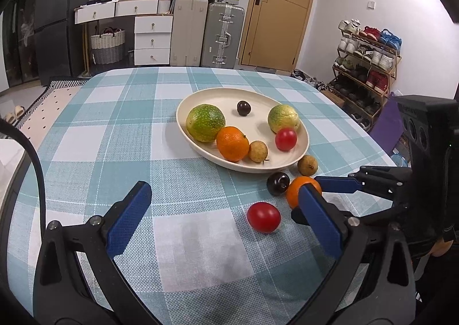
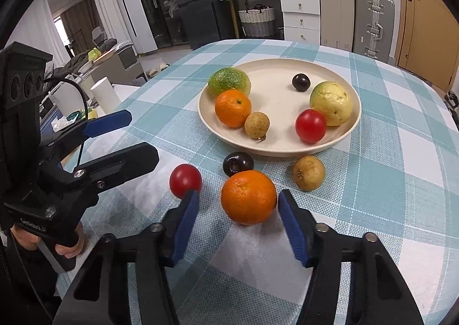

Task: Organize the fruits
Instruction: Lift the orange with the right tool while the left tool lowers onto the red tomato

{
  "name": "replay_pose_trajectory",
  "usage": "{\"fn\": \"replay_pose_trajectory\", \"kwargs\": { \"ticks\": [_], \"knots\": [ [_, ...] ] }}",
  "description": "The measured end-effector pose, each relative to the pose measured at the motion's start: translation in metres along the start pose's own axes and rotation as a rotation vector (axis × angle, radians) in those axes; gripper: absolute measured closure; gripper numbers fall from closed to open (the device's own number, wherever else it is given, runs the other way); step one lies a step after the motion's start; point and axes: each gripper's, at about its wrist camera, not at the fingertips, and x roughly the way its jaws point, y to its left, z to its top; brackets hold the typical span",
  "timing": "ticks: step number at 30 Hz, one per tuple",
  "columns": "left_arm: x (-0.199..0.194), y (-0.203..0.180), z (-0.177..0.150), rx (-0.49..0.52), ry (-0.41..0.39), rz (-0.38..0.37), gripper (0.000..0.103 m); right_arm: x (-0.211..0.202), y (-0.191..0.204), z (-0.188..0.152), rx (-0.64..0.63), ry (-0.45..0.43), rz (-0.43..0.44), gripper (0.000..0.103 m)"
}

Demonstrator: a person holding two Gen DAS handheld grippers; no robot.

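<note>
The right gripper (image 2: pixel 238 204) stands open around a loose orange (image 2: pixel 248 196) on the checked tablecloth (image 2: pixel 401 181), just before the plate (image 2: pixel 275 150). The left gripper (image 1: pixel 226 216) hovers open beside a red tomato (image 1: pixel 263 217).

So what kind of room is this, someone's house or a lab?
Most likely a lived-in home, perhaps a dining corner near the entrance. A shoe rack full of sneakers stands by a wooden door, suitcases are stacked against the wall, and a plate of fruit sits on a checked tablecloth.
</note>
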Motion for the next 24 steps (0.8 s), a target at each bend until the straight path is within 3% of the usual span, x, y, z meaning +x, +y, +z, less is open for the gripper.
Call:
{"fn": "replay_pose_trajectory", "kwargs": {
  "ticks": [11, 24],
  "knots": [
    [0.002, -0.003, -0.002, -0.001, 0.024, -0.028, 0.001, 0.003, -0.001, 0.001, -0.011, 0.008, -0.044, 0.061],
    [0.013, -0.011, -0.005, 0.033, 0.096, -0.022, 0.001, -0.027, -0.008, -0.007, 0.007, -0.074, -0.048, 0.063]
  ]
}}
